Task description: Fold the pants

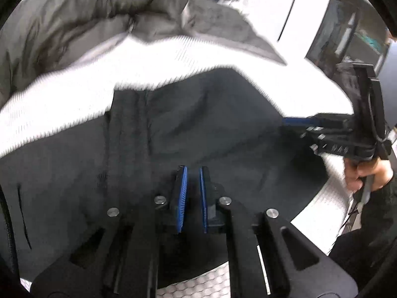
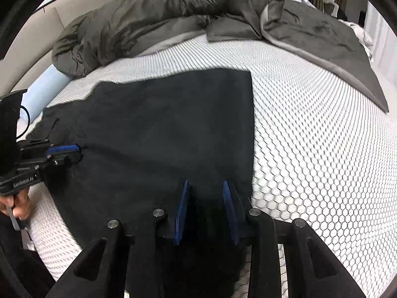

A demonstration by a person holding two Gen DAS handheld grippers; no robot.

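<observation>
The pants lie spread flat on the honeycomb-patterned mattress, on my side of the grey duvet. A strip of bare mattress separates them from it.

They are dark, matte and clearly soft. I judge them light and limp, with no stiffness to carry a fold by themselves. Cloth like that sags between two holds and drags on the textured cover, so I want both grips on the hem farthest from the duvet, well apart, and lifted evenly. Seams and a slit pocket show on the half below my left gripper. These thicker lines should give a firmer bite than a single layer.

The left gripper's blue pads stand almost together. In the right wrist view its tips sit on the cloth with a small pucker running out from them, so I read it as pinched on the pants. The right gripper has its pads further apart, with black cloth filling the gap and hanging below the jaws. I take that as a clamp on a thicker fold near the pants' straight side edge, though dark on dark makes this a judgement. A hand holds its handle.

The only writing I can make out is the white lettering on the left gripper's body, roughly "GenRobot.AI". The marks on the right gripper are too blurred to read.
</observation>
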